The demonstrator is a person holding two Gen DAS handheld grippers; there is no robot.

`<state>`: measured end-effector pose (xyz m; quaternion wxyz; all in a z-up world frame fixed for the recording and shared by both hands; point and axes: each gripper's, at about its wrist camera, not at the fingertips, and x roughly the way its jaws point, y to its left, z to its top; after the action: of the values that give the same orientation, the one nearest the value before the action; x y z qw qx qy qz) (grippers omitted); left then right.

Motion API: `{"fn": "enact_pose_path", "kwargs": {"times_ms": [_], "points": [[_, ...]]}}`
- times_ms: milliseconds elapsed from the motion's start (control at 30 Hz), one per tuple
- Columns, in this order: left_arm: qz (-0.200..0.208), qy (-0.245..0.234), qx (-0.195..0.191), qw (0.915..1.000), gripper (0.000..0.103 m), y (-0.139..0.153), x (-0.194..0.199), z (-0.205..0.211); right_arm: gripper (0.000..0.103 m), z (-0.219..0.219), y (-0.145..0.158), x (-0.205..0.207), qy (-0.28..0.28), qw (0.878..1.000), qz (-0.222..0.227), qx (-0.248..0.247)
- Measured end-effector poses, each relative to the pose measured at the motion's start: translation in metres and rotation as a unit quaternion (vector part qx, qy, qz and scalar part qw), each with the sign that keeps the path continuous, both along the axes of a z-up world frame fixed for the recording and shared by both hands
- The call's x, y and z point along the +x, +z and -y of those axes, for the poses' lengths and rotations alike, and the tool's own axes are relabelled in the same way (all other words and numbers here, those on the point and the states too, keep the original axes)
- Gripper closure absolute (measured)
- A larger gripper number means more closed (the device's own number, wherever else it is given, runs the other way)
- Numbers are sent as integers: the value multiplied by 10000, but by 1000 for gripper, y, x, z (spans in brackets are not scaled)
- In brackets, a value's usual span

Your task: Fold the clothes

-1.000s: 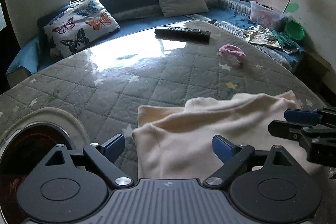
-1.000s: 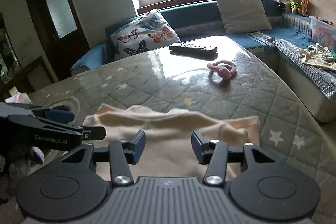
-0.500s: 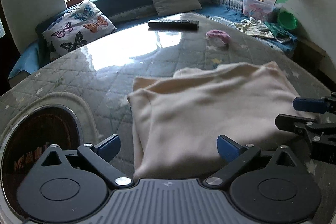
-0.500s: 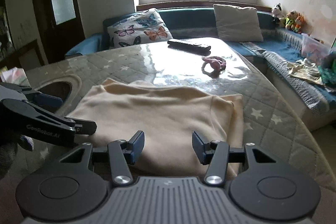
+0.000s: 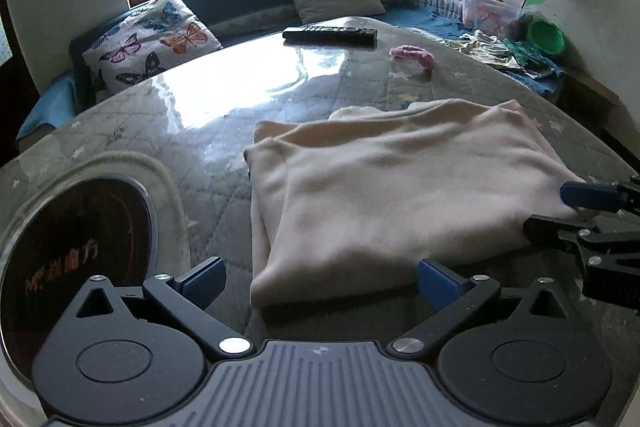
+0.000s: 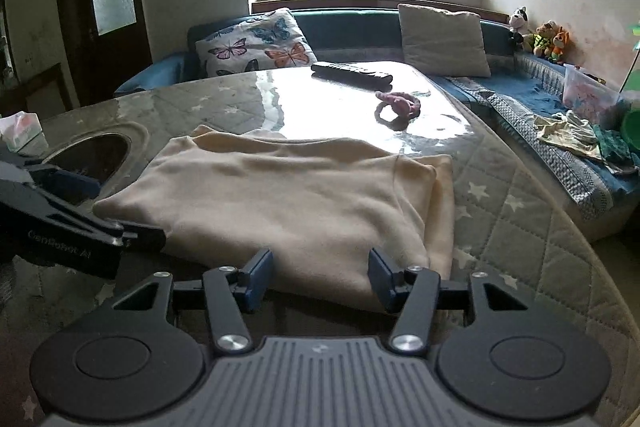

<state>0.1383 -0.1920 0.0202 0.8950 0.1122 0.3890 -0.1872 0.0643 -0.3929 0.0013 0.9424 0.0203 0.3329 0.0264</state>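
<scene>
A cream garment (image 5: 392,187) lies folded into a flat rectangle on the glass-topped table; it also shows in the right wrist view (image 6: 296,195). My left gripper (image 5: 320,281) is open and empty, just short of the garment's near edge. My right gripper (image 6: 318,279) is open and empty at the garment's near right edge. The right gripper appears at the right of the left wrist view (image 5: 560,211), and the left gripper at the left of the right wrist view (image 6: 116,211).
A black remote (image 5: 330,34) and a pink scrunchie (image 5: 412,53) lie at the table's far side. A round dark recess (image 5: 76,255) sits in the table at the left. A tissue pack (image 6: 20,133), cushions, sofa and loose clothes (image 6: 576,135) surround the table.
Both grippers have drawn back and up from the garment, so more of it shows. The garment lies still and flat. Both grippers stay open.
</scene>
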Motion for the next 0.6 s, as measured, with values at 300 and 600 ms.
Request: {"fn": "enact_pose_path", "kwargs": {"times_ms": [300, 600], "points": [[153, -76, -156, 9997, 0, 4, -19, -12, 15, -4, 5, -8, -106, 9999, 55, -4], [392, -123, -354, 9985, 0, 14, -36, -23, 3, -11, 10, -18, -237, 9996, 94, -149]]}}
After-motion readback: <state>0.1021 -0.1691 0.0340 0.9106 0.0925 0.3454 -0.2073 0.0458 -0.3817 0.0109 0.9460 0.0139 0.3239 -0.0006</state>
